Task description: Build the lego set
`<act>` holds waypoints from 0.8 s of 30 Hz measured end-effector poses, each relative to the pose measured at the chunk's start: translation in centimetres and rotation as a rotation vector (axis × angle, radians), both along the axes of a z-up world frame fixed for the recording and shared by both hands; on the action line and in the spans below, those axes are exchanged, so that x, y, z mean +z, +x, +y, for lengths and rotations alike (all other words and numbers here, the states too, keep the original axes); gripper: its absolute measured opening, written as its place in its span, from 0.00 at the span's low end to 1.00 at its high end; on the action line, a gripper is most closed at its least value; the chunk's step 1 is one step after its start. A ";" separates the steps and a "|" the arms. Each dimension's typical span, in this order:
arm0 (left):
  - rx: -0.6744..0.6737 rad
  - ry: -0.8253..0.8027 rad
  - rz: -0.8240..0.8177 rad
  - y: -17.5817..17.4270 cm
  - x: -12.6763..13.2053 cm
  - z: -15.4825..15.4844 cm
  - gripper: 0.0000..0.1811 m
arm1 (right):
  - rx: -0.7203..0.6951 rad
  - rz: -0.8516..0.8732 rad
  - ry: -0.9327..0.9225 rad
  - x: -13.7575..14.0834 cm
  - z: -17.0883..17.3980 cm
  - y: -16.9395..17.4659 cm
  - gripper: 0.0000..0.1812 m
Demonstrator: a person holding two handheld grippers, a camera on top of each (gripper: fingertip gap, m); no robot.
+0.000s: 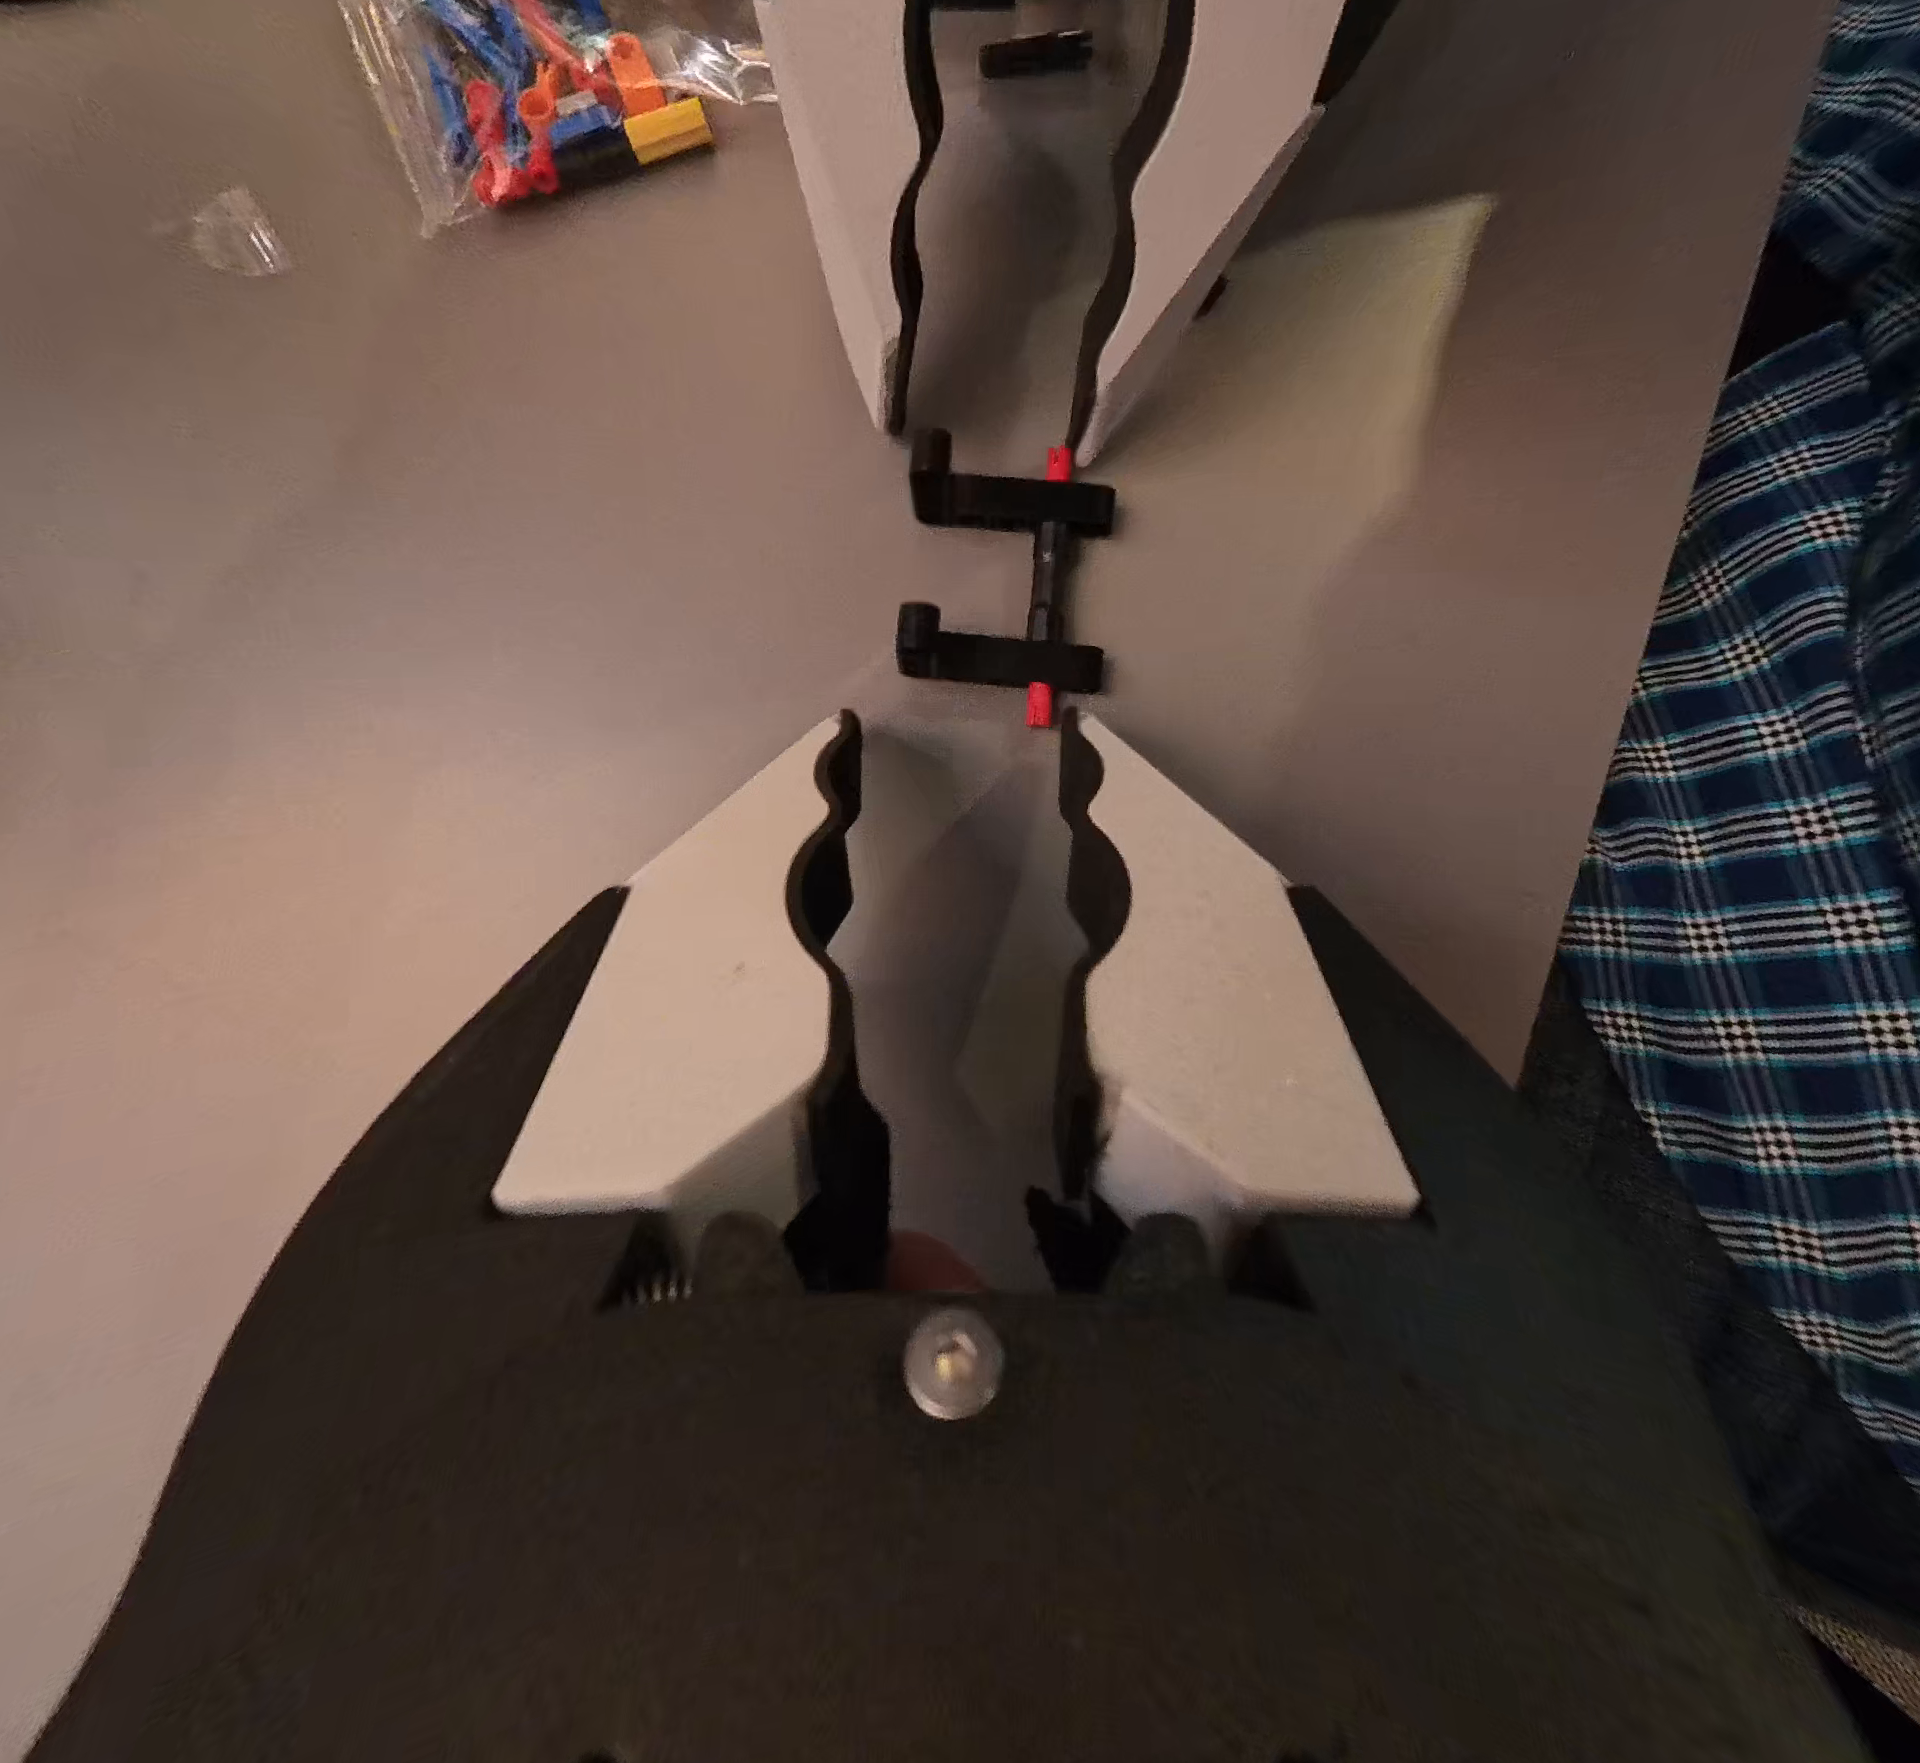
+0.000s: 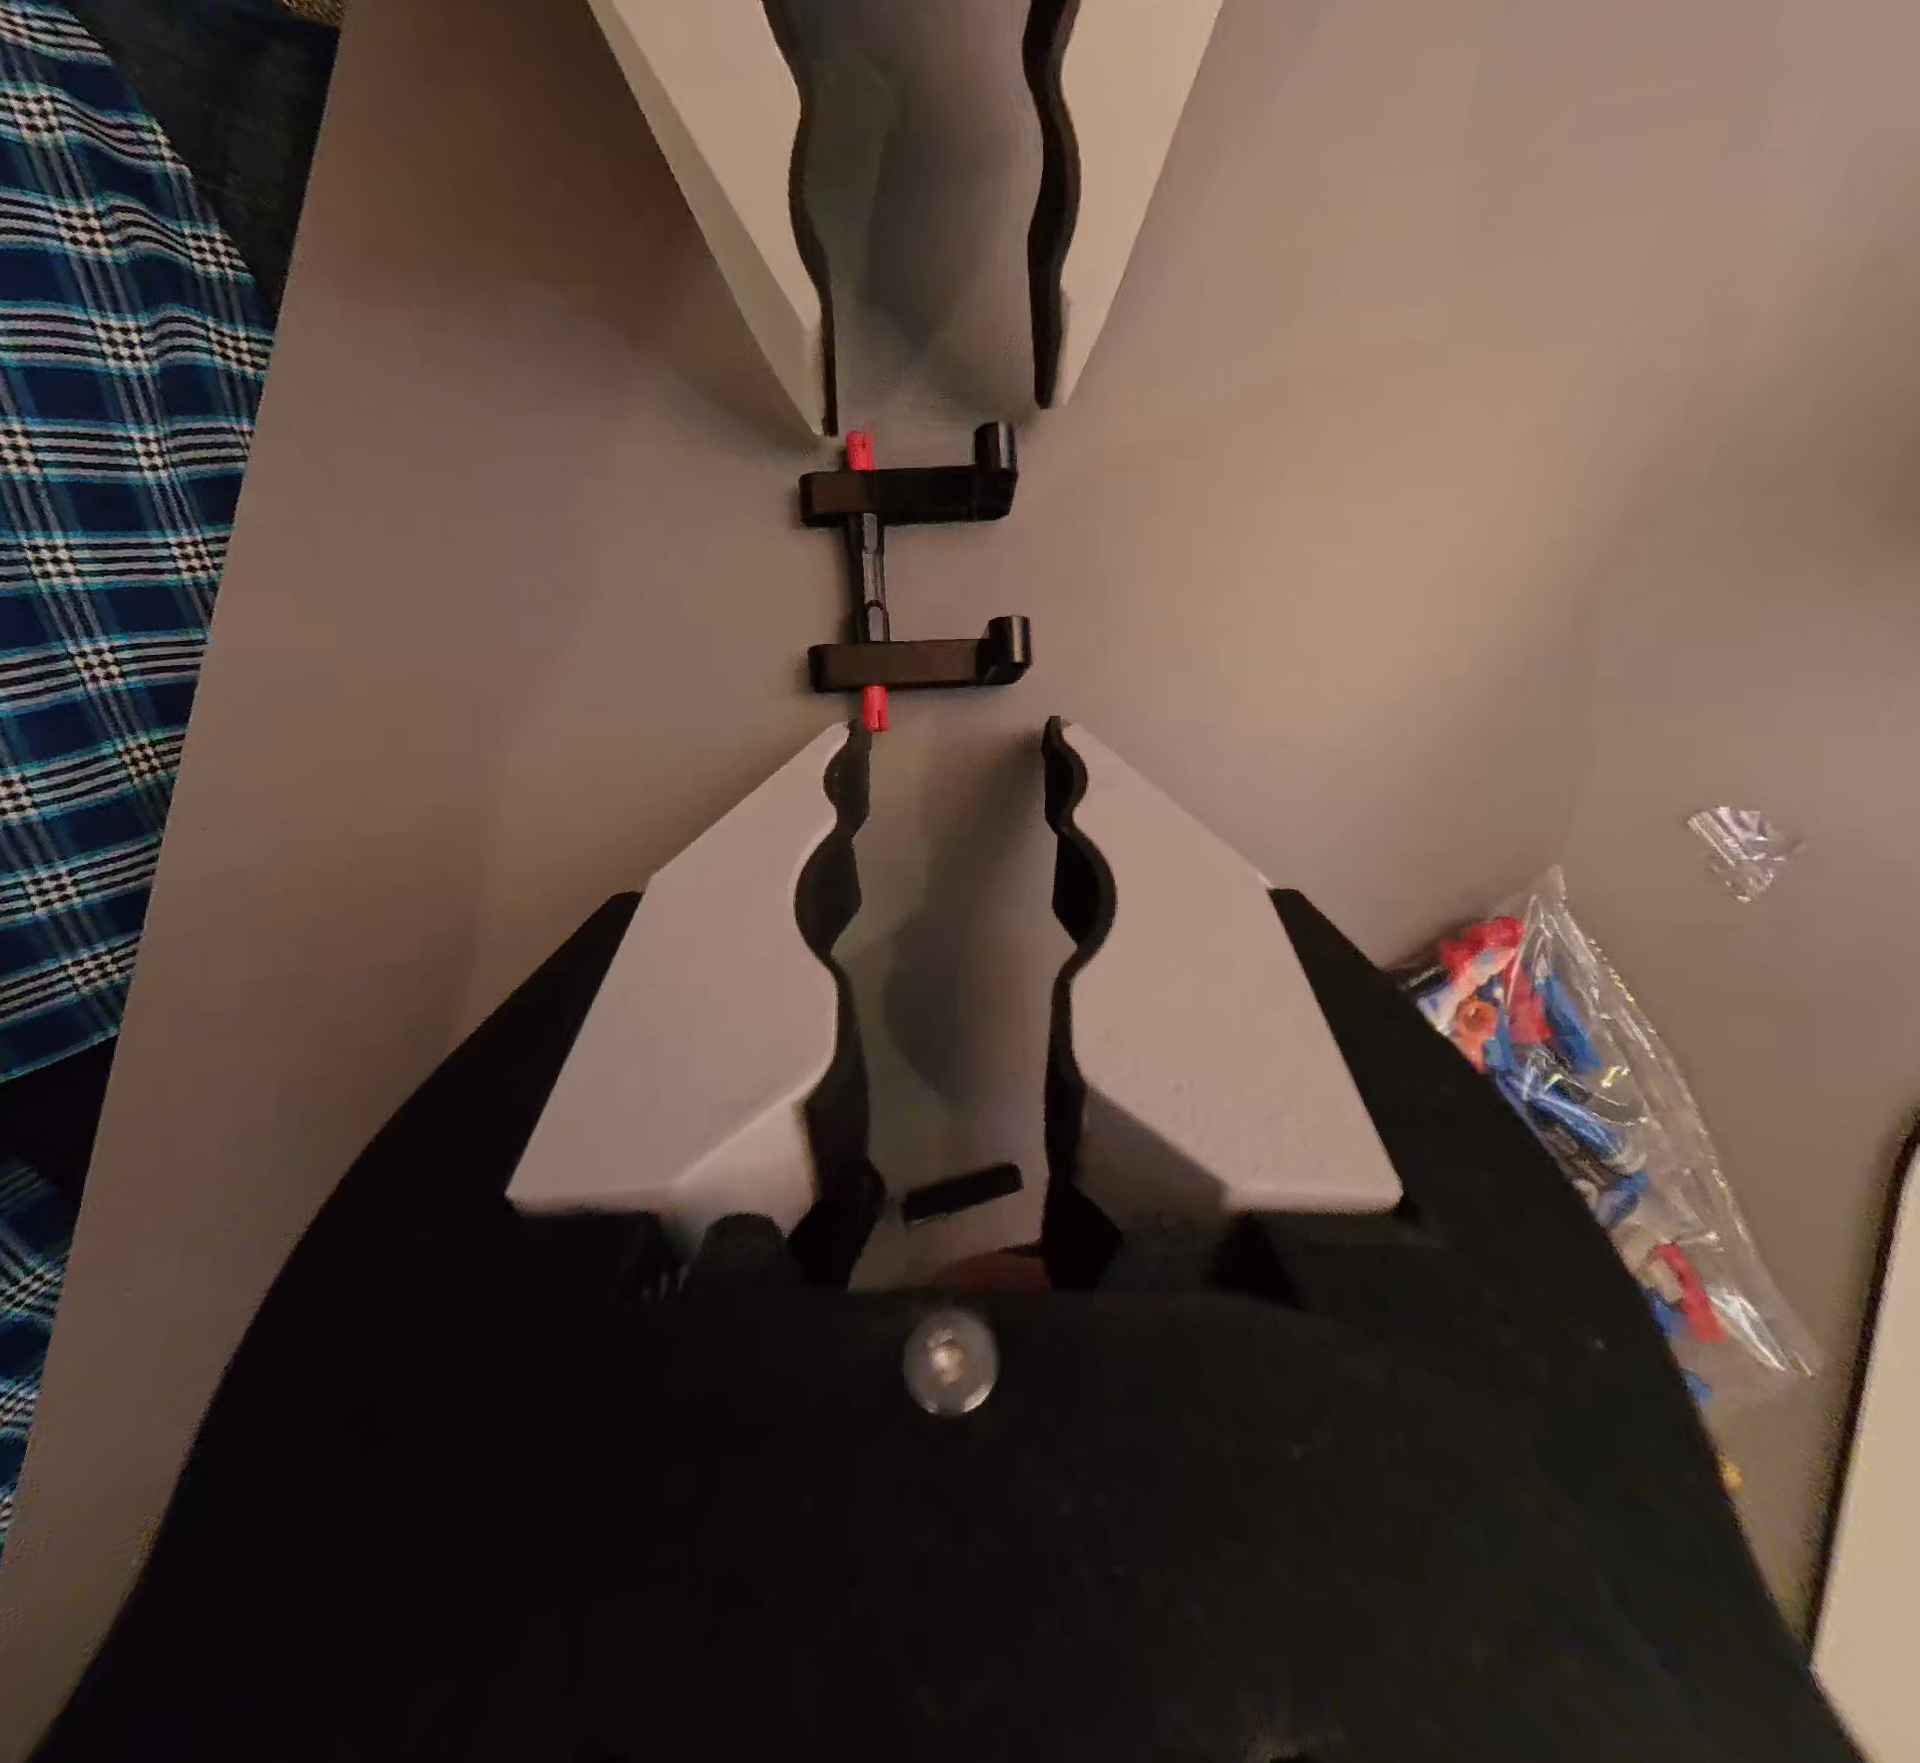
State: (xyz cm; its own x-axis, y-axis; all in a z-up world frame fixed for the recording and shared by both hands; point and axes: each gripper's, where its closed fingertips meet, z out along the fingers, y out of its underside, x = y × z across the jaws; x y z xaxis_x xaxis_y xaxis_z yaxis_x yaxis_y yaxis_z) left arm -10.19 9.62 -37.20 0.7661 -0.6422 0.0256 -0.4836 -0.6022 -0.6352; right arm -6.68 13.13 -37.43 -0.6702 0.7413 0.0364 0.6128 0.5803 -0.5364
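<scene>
Each hand-held gripper (image 1: 956, 726) has white fingers, wavy black pads, black body, silver screw.

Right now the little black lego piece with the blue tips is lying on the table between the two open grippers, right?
Almost. The tips of the black lego piece are red, not blue, as the left wrist view shows. The rest holds: it lies on the table between the open left gripper and the open right gripper.

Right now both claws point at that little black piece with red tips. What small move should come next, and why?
Probably close the left gripper a little onto the near red tip of the black assembly. Both grippers are open and hold nothing, the right gripper faces it from the other end, and the piece lies loose on the table.
</scene>
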 end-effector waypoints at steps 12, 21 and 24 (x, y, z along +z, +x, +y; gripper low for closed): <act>-0.027 0.072 0.073 2.3 -0.4 1.4 0.36 | -0.010 0.009 0.018 0.2 0.2 0.3 0.18; 0.005 0.083 0.094 1.7 -0.3 1.8 0.17 | -0.036 0.017 0.019 0.4 0.6 0.6 0.18; 0.010 0.080 0.122 0.9 -0.2 1.9 0.17 | -0.054 0.024 0.026 0.8 1.2 0.8 0.21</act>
